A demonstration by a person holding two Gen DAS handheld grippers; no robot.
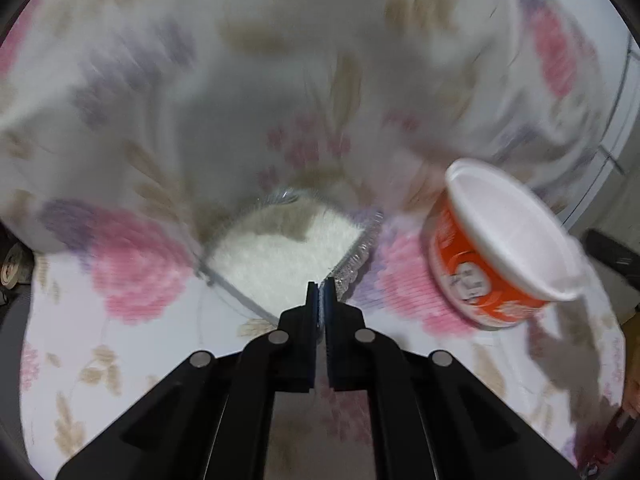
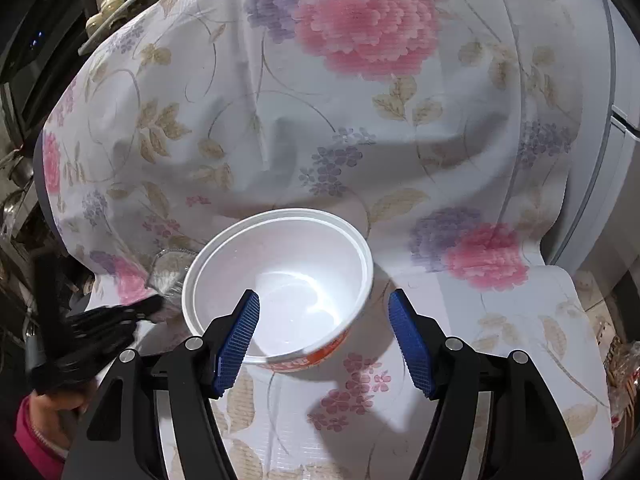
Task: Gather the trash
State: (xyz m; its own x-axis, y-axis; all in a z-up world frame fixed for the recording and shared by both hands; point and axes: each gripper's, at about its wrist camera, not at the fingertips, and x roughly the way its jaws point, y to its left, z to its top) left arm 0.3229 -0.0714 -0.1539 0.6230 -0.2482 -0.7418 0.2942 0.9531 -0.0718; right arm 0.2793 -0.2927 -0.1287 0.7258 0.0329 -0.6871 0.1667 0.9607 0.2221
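An empty white foam bowl (image 2: 280, 280) with an orange printed outside stands on the flowered tablecloth (image 2: 400, 120). My right gripper (image 2: 324, 298) is open around its near side: the left blue pad overlaps the rim and the right pad stands clear. In the left wrist view the bowl (image 1: 500, 248) shows to the right, tilted. My left gripper (image 1: 320, 286) is shut at the near corner of a clear plastic tray (image 1: 280, 256) with a crinkled rim and white contents, its jaws pinching the thin rim. The right wrist view shows that gripper (image 2: 156, 304) blurred, left of the bowl, beside the tray (image 2: 172, 264).
The cloth drapes in folds over a raised shape behind the bowl. A white appliance (image 2: 616, 80) stands at the right edge, and dark kitchen equipment (image 2: 40, 40) sits at the upper left. A hand in a pink sleeve (image 2: 36, 432) holds the left gripper.
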